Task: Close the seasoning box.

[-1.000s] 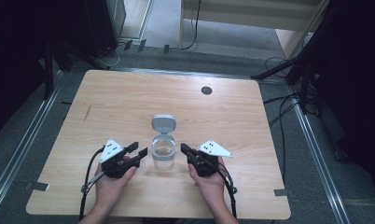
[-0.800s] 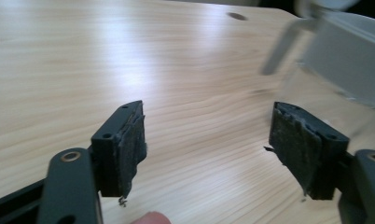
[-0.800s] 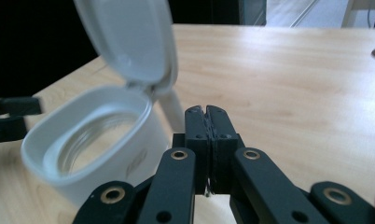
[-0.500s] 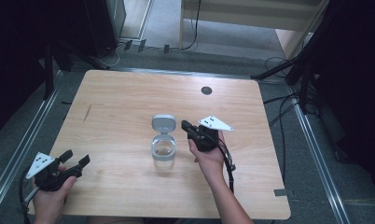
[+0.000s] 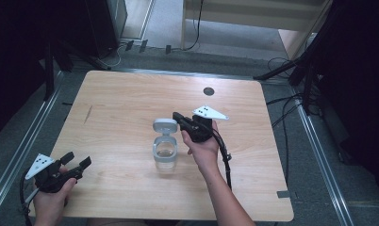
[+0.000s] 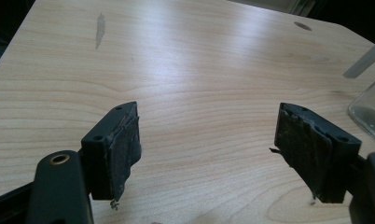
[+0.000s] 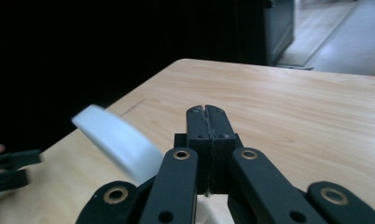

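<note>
High view: we are nudging the lid (image 5: pixel 165 125) at the jar's (image 5: pixel 165 155) twelve o'clock with the right hand-held gripper (image 5: pixel 179 117) pressed together, best gently, while the left hand-held gripper (image 5: pixel 77 160) is waiting spread.

- In the high view, even overhead light falls on the pale wooden table (image 5: pixel 131 103), while the room to the left and right sinks into near-black shadow.
- In the left gripper view, a broad, soft white glare streaks across the table's middle; the tool's black pads (image 6: pixel 125 149) are sharp.
- In the right gripper view, a white lid (image 7: pixel 118 140) is smeared by blur, the left background is black, and daylight brightens the upper right.
</note>
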`<state>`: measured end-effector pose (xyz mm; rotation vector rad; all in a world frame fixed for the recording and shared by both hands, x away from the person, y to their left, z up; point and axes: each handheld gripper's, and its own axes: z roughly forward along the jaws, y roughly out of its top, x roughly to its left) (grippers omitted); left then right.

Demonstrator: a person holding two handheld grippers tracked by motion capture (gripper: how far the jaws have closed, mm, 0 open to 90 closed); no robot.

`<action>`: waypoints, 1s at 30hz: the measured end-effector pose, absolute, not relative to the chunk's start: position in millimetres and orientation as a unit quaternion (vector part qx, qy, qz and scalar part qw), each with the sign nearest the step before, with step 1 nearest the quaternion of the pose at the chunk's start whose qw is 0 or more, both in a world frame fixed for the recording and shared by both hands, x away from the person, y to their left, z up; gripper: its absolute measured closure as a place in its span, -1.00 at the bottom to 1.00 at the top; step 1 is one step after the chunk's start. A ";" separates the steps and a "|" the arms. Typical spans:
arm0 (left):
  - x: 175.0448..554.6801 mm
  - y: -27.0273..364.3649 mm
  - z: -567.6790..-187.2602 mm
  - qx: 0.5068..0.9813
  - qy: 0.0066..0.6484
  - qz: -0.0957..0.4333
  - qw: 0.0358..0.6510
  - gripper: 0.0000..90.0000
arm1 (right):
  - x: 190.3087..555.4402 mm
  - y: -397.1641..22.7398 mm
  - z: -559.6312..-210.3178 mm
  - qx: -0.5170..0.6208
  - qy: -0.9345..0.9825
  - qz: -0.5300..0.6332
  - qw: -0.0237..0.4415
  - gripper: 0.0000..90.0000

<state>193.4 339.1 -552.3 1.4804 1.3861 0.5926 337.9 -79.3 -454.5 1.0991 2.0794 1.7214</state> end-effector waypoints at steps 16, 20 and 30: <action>195.2 335.9 -552.3 0.614 0.566 0.249 0.491 -0.48 | 297.7 -146.2 -462.5 0.399 0.700 0.567 0.175 -0.42; 195.5 335.8 -552.5 0.615 0.566 0.249 0.489 -0.48 | 292.6 -170.3 -472.9 0.416 0.696 0.556 0.184 -0.47; 195.8 335.3 -552.6 0.619 0.564 0.250 0.486 -0.48 | 275.0 -218.4 -500.2 0.453 0.693 0.526 0.195 -0.46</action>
